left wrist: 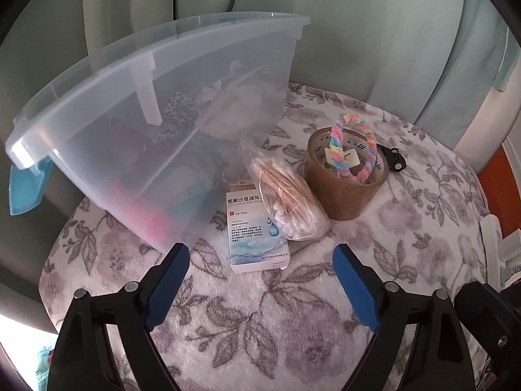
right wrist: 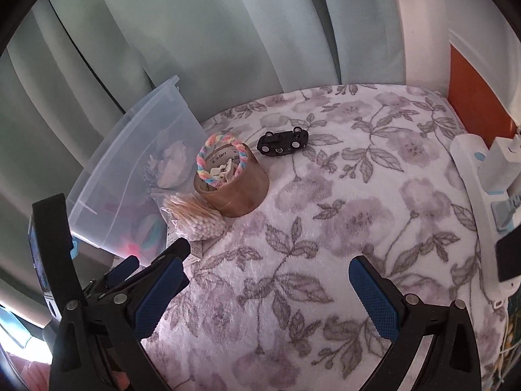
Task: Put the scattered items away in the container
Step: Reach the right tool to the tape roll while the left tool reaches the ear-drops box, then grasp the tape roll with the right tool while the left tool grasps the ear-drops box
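A clear plastic bin (left wrist: 182, 104) (right wrist: 136, 169) with several items inside stands at the left on a floral blanket. Against it lie a white ear-drop box (left wrist: 257, 238) and a bag of cotton swabs (left wrist: 286, 195) (right wrist: 195, 215). A brown tape roll (left wrist: 345, 182) (right wrist: 232, 185) holds a rainbow braided band (left wrist: 345, 150) (right wrist: 221, 159) and a white clip. A black toy car (right wrist: 282, 142) (left wrist: 394, 159) lies upside down behind it. My left gripper (left wrist: 260, 257) is open just before the box, with nothing between its fingers. My right gripper (right wrist: 267, 270) is open over bare blanket.
Pale green curtains hang behind the blanket (right wrist: 358, 211). A white power strip with plugs (right wrist: 485, 195) lies along the right edge by an orange wall. The left gripper's body shows at the lower left of the right wrist view.
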